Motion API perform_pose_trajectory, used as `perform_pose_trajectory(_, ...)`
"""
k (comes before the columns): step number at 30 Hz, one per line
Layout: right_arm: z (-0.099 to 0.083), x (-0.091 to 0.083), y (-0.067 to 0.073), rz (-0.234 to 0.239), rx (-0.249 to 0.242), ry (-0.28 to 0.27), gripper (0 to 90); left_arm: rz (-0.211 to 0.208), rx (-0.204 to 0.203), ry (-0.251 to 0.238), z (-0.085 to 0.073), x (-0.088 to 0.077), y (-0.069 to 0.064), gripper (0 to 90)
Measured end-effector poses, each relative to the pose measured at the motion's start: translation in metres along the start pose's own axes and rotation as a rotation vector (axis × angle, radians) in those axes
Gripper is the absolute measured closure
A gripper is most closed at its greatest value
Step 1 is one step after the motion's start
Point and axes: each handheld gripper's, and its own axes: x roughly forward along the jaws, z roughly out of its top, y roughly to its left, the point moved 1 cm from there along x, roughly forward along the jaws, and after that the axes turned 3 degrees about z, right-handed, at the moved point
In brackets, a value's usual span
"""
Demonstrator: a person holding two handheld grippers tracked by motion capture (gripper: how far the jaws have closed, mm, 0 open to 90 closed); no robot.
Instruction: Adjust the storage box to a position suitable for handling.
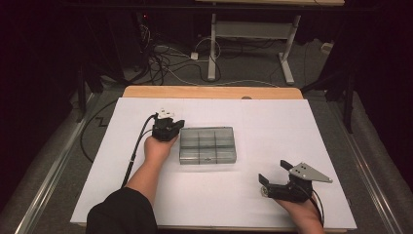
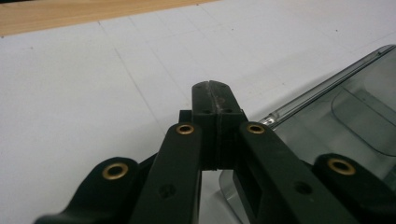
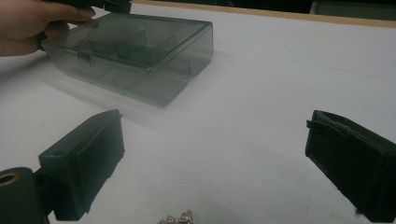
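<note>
On the white table (image 1: 272,126), a grey compartment box (image 1: 208,145) sits closed.

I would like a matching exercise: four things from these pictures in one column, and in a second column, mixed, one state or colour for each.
Things:
1. left gripper
2. right gripper
3. compartment box
4. table edge

States or colours:
A. bare light wood
B. fingers wide apart, nothing between them
C. smoky see-through plastic, lid closed
D. fingers pressed together, empty, beside the box

Pairs: 1-D, 2-B, 3-C, 4-A
</note>
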Motion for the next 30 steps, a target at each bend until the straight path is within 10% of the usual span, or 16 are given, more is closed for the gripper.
perform_pose_trajectory(18, -0.001, 0.0, 0.001, 0.0, 0.005, 0.007, 6.6, -0.03, 0.005, 0.014, -0.006, -0.004, -0.004, 87.5)
perform_pose_trajectory(30, 0.0, 0.001, 0.001, 0.004, 0.009, 0.006, 16.6, -0.053, 0.022, 0.009, -0.039, -0.043, -0.033, 87.6)
